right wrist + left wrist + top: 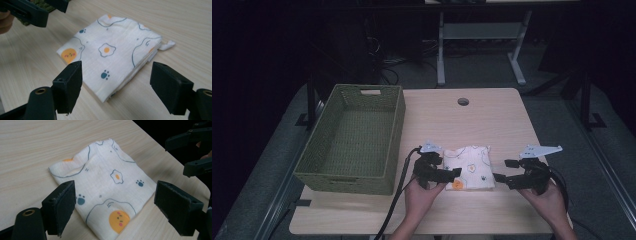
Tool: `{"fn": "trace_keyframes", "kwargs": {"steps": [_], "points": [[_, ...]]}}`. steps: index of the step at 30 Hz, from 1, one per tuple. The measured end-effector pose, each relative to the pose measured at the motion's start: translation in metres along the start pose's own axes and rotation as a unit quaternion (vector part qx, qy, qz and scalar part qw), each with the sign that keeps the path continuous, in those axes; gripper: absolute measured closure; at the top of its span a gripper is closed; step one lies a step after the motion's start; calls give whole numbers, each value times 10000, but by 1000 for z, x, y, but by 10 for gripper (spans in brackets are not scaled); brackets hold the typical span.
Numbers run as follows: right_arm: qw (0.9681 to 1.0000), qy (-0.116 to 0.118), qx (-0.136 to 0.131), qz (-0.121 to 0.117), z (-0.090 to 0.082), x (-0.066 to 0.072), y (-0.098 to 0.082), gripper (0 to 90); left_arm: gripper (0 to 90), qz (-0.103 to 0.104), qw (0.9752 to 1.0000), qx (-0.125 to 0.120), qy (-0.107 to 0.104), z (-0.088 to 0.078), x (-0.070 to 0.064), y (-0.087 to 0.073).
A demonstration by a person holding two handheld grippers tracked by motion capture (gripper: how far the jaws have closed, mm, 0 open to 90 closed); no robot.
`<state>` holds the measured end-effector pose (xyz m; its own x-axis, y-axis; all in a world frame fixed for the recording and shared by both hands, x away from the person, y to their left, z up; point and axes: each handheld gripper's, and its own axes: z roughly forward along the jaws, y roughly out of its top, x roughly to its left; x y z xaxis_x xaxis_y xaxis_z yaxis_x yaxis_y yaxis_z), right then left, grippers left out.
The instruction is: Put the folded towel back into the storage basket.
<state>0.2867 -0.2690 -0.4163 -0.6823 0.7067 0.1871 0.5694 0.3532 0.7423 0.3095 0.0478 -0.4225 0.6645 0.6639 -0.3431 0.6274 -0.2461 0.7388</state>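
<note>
A folded white cloth [471, 167] printed with eggs, paw prints and a round orange face lies flat on the wooden table [462, 125], near its front edge. My left gripper [451, 175] is at the cloth's left edge, open, its jaws wide either side of the near corner of the cloth [105, 192]. My right gripper [501, 171] is just right of the cloth, open too, with the cloth [110, 53] lying ahead between its spread jaws. Nothing is held. A small tag sticks out at one cloth corner [168, 45].
A green woven basket [349, 172] stands on the left part of the table, a little left of my left gripper. A round cable hole [463, 101] sits near the table's far edge. Dark floor and a desk frame [477, 35] lie beyond.
</note>
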Motion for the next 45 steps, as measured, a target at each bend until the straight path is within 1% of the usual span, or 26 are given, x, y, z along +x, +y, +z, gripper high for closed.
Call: {"fn": "trace_keyframes", "kwargs": {"steps": [1,4,6,8,10,12,16,17,19,21,22,25,27,28,29,30,31,32,34,36,38,41,43,45], "points": [[10000,20,-22,12,0,-1,1,258,178,-25,10000,-16,-7,1,0,2],[10000,3,31,8,1,-2,4,257,178,-29,10000,-9,24,3,0,5],[10000,19,31,31,1,-4,7,257,178,-50,10000,-6,-5,6,0,7],[10000,25,44,25,1,-5,8,257,178,-26,10000,30,20,7,0,9],[9999,17,76,65,2,-6,11,257,179,-63,10000,-15,-8,9,0,12],[10000,45,43,68,3,-7,13,259,221,-67,10000,-32,-27,9,1,14],[9999,69,91,119,6,-10,14,259,219,-69,10000,1,1,12,2,15],[9998,75,136,148,8,-11,14,260,219,-79,10000,11,5,13,2,15],[9996,80,166,192,10,-13,15,260,219,-142,9999,61,41,16,5,15],[9995,85,188,221,12,-15,15,263,220,-156,9998,70,48,17,7,15],[9995,87,205,238,13,-15,16,263,220,-225,9997,97,93,19,9,15],[9993,75,251,276,15,-16,18,264,231,-285,9995,114,106,20,11,14],[9991,81,281,296,16,-17,21,264,232,-274,9993,170,195,21,14,14],[9992,89,273,287,17,-17,23,264,232,-320,9991,182,218,21,15,13],[9990,102,308,315,20,-18,25,271,238,-324,9990,205,221,21,17,12],[9990,102,308,315,20,-18,25,271,238,-380,9987,212,258,22,18,11],[9989,112,322,313,21,-19,27,280,238,-369,9986,248,295,22,19,10],[9987,143,324,356,25,-20,28,288,251,-413,9981,324,336,23,21,8],[9983,150,374,421,29,-21,29,291,257,-421,9976,376,401,25,23,6],[9980,162,399,454,31,-23,29,296,280,-429,9973,424,409,26,23,6],[9971,173,483,558,38,-26,28,307,298,-502,9967,464,434,30,25,5],[9967,188,537,586,41,-27,27,328,319,-522,9964,512,439,32,25,4],[9964,168,560,607,45,-29,27,341,325,-537,9958,589,459,36,27,3],[9959,174,611,649,49,-32,27,356,336,-606,9952,631,449,40,29,1]]}}
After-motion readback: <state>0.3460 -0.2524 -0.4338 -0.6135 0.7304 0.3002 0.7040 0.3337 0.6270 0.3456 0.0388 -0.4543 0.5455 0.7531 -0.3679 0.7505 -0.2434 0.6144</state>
